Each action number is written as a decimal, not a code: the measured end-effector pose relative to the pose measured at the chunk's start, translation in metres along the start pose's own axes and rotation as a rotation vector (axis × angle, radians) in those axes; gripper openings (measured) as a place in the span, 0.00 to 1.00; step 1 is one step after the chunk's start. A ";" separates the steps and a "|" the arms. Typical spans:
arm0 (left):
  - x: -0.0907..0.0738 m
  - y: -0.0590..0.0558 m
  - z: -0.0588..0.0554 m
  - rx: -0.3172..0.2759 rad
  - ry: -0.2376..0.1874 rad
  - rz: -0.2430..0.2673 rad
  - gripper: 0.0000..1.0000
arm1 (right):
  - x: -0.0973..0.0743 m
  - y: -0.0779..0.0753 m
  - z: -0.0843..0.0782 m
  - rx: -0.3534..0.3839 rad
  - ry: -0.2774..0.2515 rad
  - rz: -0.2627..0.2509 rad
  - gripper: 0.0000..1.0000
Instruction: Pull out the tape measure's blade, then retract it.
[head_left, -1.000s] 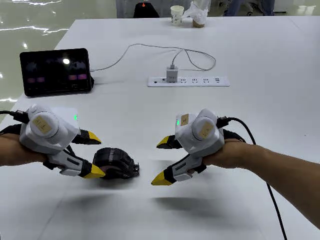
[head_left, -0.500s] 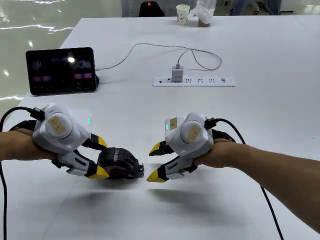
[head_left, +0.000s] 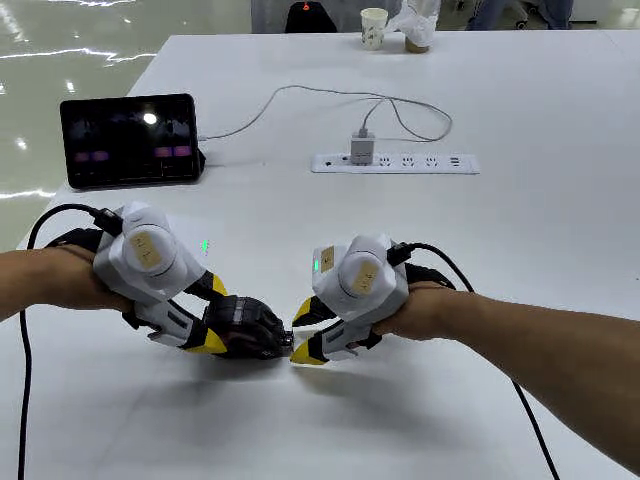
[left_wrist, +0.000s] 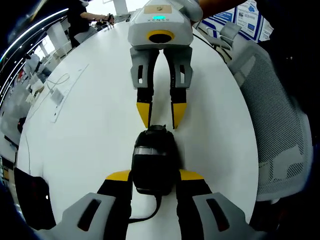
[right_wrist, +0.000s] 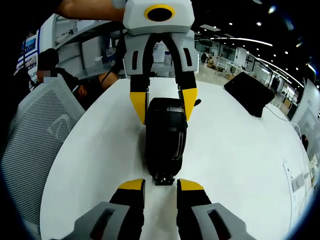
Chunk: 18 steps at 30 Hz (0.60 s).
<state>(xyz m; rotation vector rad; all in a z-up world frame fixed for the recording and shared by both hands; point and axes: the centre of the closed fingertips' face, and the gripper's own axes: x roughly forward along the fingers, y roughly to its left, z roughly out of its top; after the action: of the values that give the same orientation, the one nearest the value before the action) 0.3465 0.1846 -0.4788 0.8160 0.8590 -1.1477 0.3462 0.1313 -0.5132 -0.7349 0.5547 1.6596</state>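
- The tape measure (head_left: 245, 325), a black case, lies on the white table (head_left: 520, 100) in front of the person, and both tools meet at it.
- The left gripper (head_left: 213, 315) is clenched on the tape measure. One yellow-tipped jaw presses each flank of the case, as its own gripper view shows plainly.
- The right gripper (head_left: 298, 333) comes at the tape measure from the opposite end, nose to nose with the left one.
- Its jaws stand a little parted, with the small tab at the tape measure's mouth sitting in the gap between the yellow tips. I cannot tell whether either tip touches the tab.
- No blade shows outside the case.
- A hand holds each tool, with the forearms resting low on either side of the tape measure.
- A dark cable trails from each gripper, away from the tape measure and back along the arms.
- Beyond the tape measure, well apart, a white power strip (head_left: 395, 162) lies flat with a charger (head_left: 363, 150) plugged in.
- Beyond the tape measure on the left gripper's side, a dark tablet (head_left: 130, 140) stands propped.
- Farthest from the tape measure, at the table's back edge, stands a paper cup (head_left: 373, 27).
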 end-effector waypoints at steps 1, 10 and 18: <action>0.001 0.001 -0.001 0.003 0.008 -0.001 0.28 | 0.001 0.000 0.000 -0.004 0.006 0.000 0.21; 0.001 -0.002 0.000 0.011 0.023 -0.009 0.27 | 0.007 -0.002 -0.002 -0.014 0.032 0.002 0.17; 0.002 -0.001 -0.002 0.011 0.035 -0.016 0.27 | 0.009 -0.004 -0.003 -0.015 0.041 -0.005 0.13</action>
<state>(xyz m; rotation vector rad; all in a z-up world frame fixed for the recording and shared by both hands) 0.3459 0.1856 -0.4816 0.8414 0.8907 -1.1559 0.3495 0.1356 -0.5215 -0.7815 0.5696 1.6488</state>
